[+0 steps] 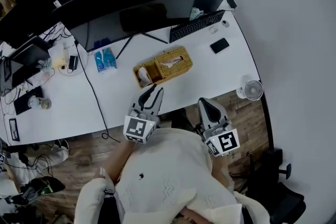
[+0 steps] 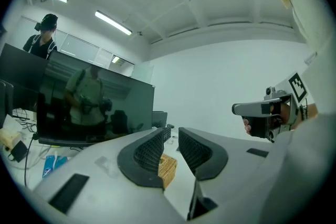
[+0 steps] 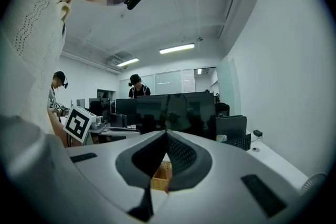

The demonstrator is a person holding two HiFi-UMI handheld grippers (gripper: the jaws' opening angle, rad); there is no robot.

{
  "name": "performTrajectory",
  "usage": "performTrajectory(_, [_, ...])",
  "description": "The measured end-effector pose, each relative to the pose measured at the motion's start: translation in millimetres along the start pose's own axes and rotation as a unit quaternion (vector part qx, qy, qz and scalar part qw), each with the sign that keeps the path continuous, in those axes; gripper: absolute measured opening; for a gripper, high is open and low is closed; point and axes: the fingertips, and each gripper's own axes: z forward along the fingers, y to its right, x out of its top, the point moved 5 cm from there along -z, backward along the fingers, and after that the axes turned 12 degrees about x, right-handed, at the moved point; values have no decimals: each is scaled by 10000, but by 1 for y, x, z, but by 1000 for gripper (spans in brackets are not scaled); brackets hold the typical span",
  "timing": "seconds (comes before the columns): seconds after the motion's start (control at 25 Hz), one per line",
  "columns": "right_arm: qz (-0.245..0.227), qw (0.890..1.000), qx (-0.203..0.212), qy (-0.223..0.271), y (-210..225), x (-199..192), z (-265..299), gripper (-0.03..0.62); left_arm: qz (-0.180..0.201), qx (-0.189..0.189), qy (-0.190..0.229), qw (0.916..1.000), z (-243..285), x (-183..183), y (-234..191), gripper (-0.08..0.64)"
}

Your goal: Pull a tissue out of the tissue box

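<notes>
Open-plan office: white wall (image 1: 294, 34) at right, wood floor (image 1: 244, 107) below. A long white counter (image 1: 226, 71) runs diagonally across the head view. Its near edge faces a person (image 1: 168, 176) in a cream top, seen from above. Dark monitors (image 1: 131, 2) line the far edge, w/ a black keyboard (image 1: 197, 26) in front of them toward the R end. The gripper views show ceiling strip lights and other people (image 3: 135, 86) w/ headsets further back.

The wicker tissue box (image 1: 164, 65) sits mid-counter, btwn the monitor stand and the near edge, set at an angle. A white tissue (image 1: 172, 61) pokes from its top slot, untouched, so the pull is not yet begun.

Both grippers are held just short of the near edge, aimed roughly level at the box. This looks like a line-up before reaching in.

- **Left gripper** (image 1: 153, 93): it is the closer one to the box. In its own view the left gripper (image 2: 172, 136) has its jaws spread part-way w/ nothing btwn them and the box visible beyond the gap. It is prob. the one meant to pinch the tissue.
- **Right gripper** (image 1: 206, 102): it is further along the near edge. In its own view the right gripper (image 3: 167, 136) has its jaws pressed together at the tips, empty. It is perhaps meant to steady the box.

Smaller items:
- A white desk fan (image 1: 253, 90) at the near edge's R end.
- A black phone (image 1: 219, 45) near the keyboard.
- Blue packets (image 1: 105, 59) left of the box.
- A black cable (image 1: 94, 93) trailing over the near edge.
</notes>
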Motion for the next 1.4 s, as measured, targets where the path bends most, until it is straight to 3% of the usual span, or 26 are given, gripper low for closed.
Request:
performTrajectory(0.36, [-78, 9956, 907, -233, 38, 4, 48, 2, -112, 521, -171, 9984, 34, -7, -7, 87])
performTrajectory(0.72, [-107, 9871, 1527, -474, 74, 5, 81, 2, -189, 1004, -438, 9938, 62, -24, -13, 87])
performTrajectory(1.12, [-148, 9763, 2042, -704, 93, -4, 104, 2, -252, 1346, -998, 9855, 85, -66, -19, 87])
performTrajectory(1.4, [-130, 9734, 2131, -834, 109, -9, 108, 2, -304, 1415, -1422, 9792, 101, -98, -20, 87])
